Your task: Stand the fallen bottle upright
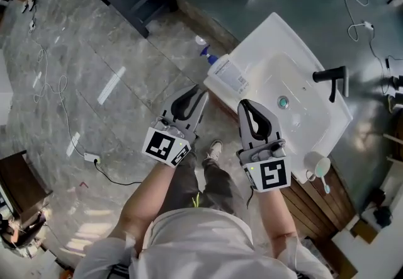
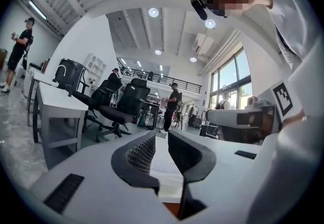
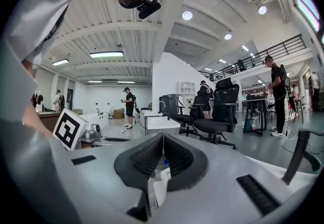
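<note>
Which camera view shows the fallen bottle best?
The head view: the whole bottle is seen lying on its side at the edge of the sink. Each gripper view shows only a sliver of it beyond the jaws.

White short-sleeved shirt (image 1: 208, 243), dark trousers (image 1: 217, 177), pale shoe (image 1: 215, 148). Left gripper (image 1: 196, 96) and right gripper (image 1: 247, 108) alike: grey moulded shells, black ribbed pads (image 3: 147, 157), black slots (image 3: 255, 192) on the flanks, each backed by a cube (image 1: 165, 145) with black-and-white square markers.

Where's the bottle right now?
Head view, centre: the bottle lies on its side on the sink's left corner, just beyond the left gripper.
</note>
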